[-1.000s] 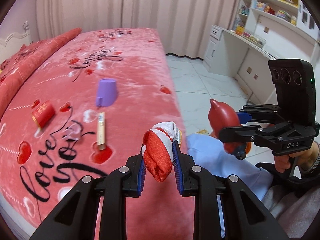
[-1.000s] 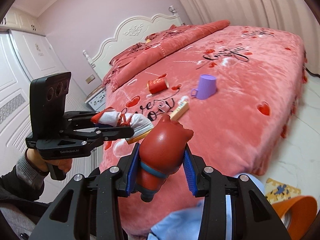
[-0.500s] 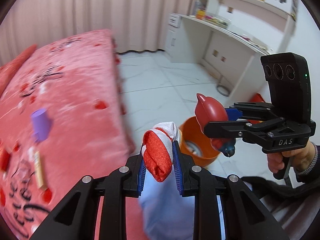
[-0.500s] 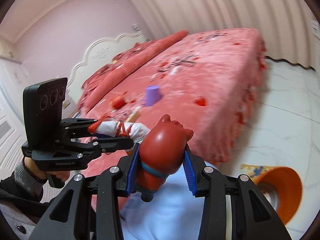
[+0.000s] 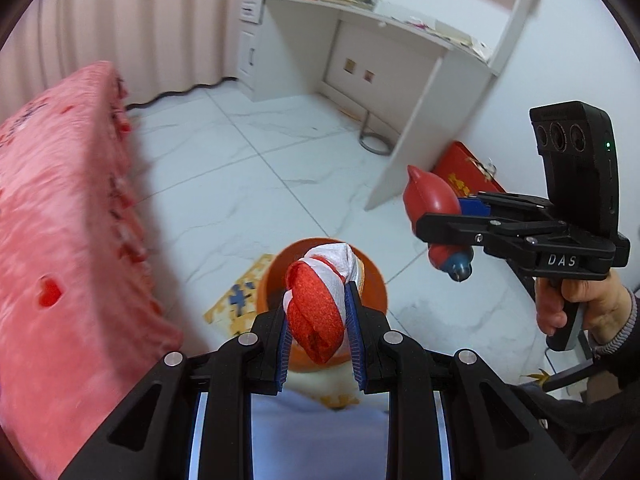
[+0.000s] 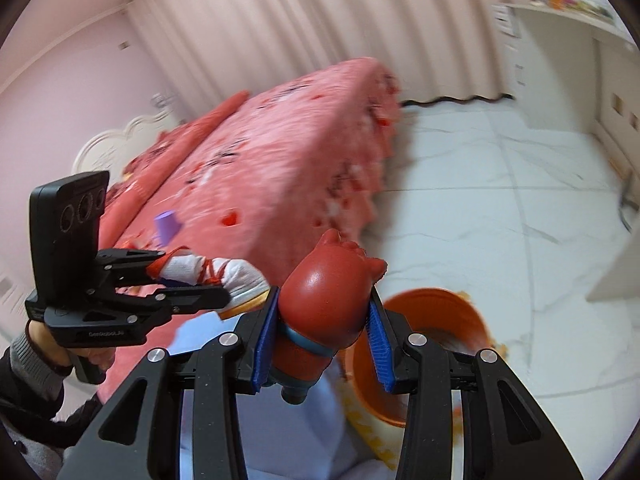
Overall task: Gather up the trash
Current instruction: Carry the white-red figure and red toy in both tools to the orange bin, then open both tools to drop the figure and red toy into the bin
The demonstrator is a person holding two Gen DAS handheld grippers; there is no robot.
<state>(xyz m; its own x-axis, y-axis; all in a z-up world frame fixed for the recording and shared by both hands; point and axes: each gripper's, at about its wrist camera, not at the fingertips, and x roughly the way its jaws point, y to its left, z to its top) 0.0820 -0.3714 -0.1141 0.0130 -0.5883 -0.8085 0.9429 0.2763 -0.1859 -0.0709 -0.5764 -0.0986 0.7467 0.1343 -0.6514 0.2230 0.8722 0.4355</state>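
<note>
My left gripper (image 5: 318,312) is shut on a red and white wrapped bundle (image 5: 318,300), held over an orange bin (image 5: 372,280) on the floor. My right gripper (image 6: 322,332) is shut on a dark red figurine with a blue band (image 6: 324,280). In the left wrist view the right gripper (image 5: 444,220) holds the figurine (image 5: 430,200) to the right of the bin, higher up. In the right wrist view the left gripper (image 6: 192,280) with the bundle (image 6: 224,276) is at left, and the orange bin (image 6: 448,316) sits just behind my fingers.
The pink bed (image 5: 48,240) is at left, with a purple cup (image 6: 168,226) on it. A white desk (image 5: 400,80) stands at the back right with a red box (image 5: 464,172) beside it. A yellow puzzle mat (image 5: 240,296) lies by the bin on white floor tiles.
Both grippers have swung away from the bed toward the floor. The orange bin has come into view and now lies right under the left gripper's bundle. Both still hold their objects.
</note>
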